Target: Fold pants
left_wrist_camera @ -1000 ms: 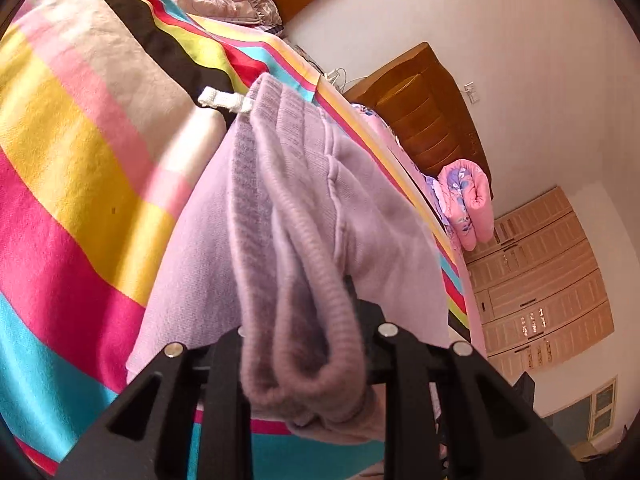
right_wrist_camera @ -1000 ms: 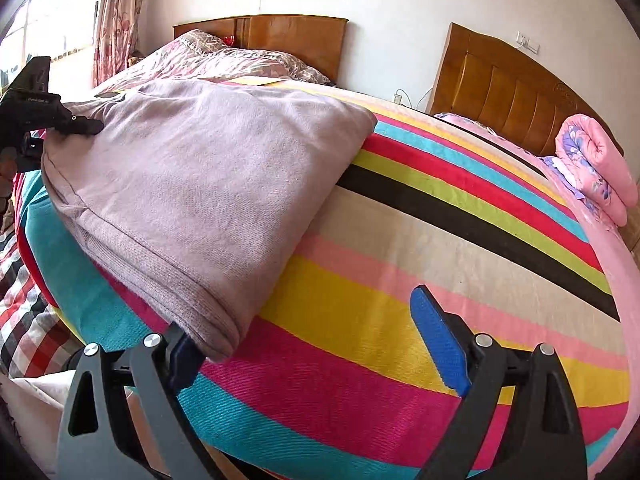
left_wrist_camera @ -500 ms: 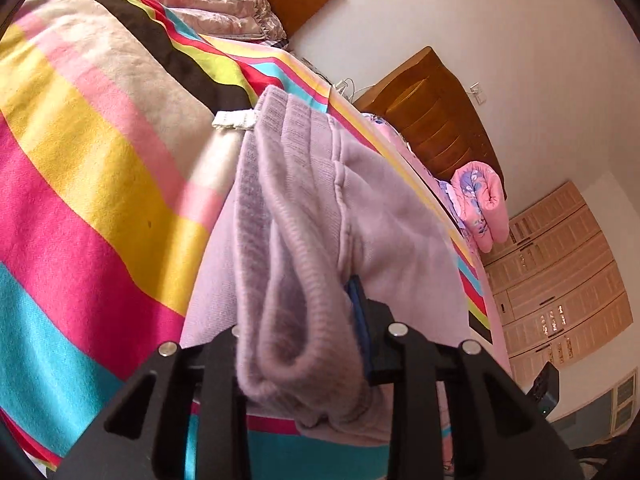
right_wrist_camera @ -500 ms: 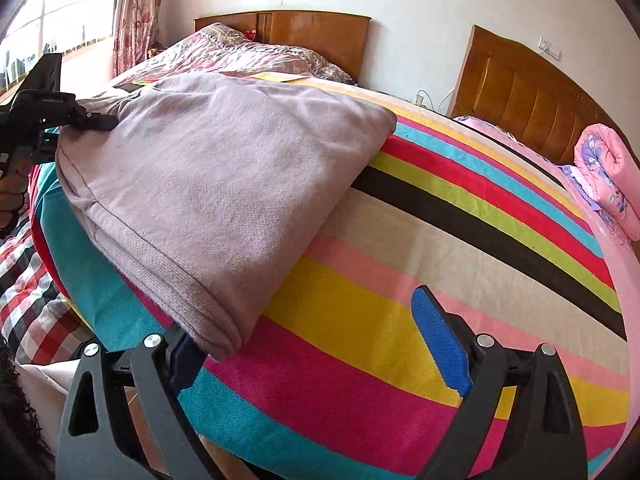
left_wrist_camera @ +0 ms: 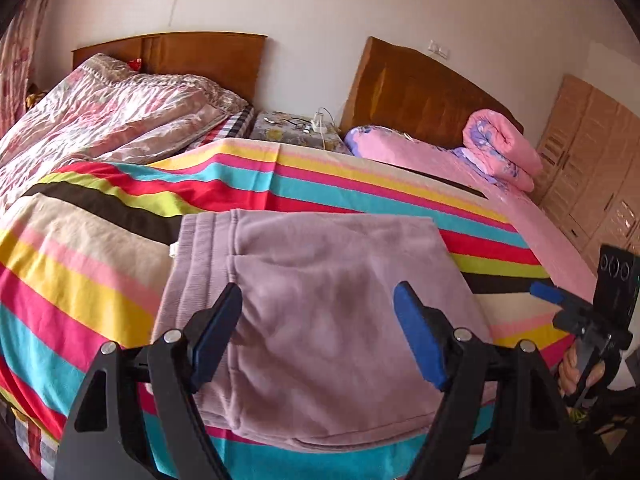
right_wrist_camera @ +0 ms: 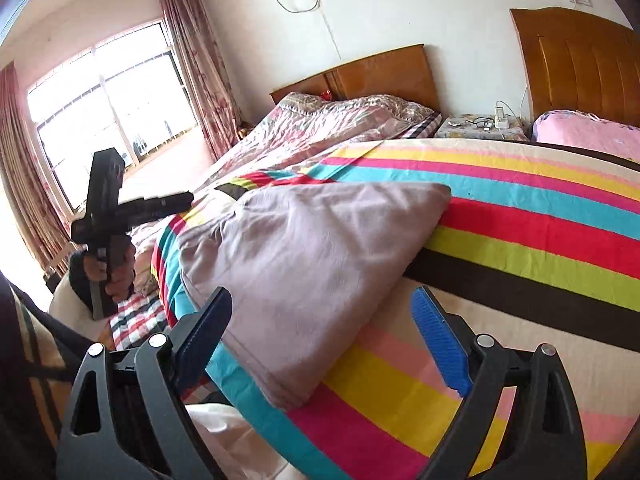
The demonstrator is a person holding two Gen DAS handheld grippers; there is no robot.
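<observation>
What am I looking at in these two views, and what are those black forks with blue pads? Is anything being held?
No robot here: a person holds a hand-held gripper in each hand, each with a fisheye camera looking along its fingers. The left view shows the left hand-held gripper open above the folded lilac pants. The right view shows the right hand-held gripper open too, at the pants' near corner. Neither holds anything. The pants lie on a striped bedspread. Each view also catches the other tool off to the side.
</observation>
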